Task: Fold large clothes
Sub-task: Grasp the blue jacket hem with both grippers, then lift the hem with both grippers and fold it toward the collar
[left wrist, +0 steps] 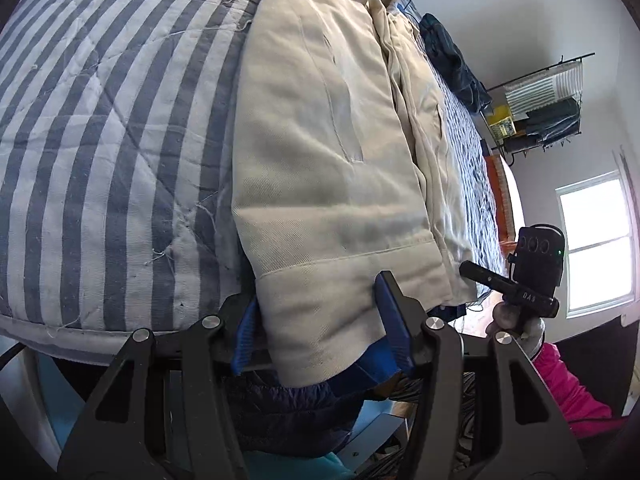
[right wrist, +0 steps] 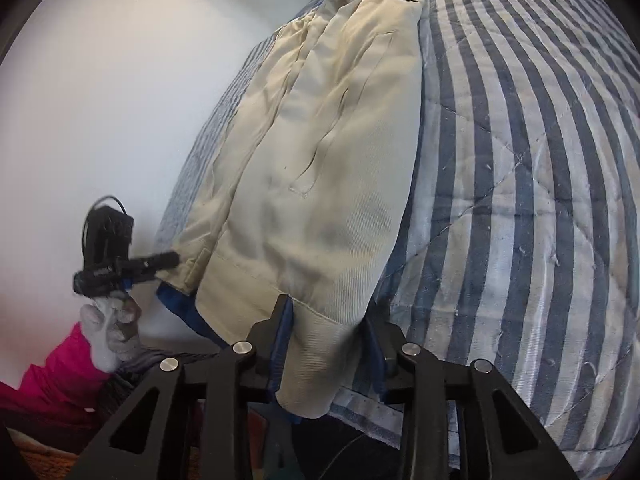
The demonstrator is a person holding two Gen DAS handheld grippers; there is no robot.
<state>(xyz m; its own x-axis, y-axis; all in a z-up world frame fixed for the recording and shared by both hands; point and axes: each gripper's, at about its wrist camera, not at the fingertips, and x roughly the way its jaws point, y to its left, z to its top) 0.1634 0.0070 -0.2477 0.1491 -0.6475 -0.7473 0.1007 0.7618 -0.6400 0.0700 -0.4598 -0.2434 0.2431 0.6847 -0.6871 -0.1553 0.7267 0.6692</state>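
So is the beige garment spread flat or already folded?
Folded lengthwise: the beige garment lies as a narrow doubled strip on the striped quilt, layered edges showing.

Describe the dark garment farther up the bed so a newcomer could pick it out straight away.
Start from the blue-and-white striped quilt that covers the bed, then follow the long beige garment lying along it. Beyond the beige garment's far side, toward the wire rack on the wall, lies a crumpled dark navy garment. It is the only dark, bunched-up piece on the quilt; the beige one is pale and laid out.
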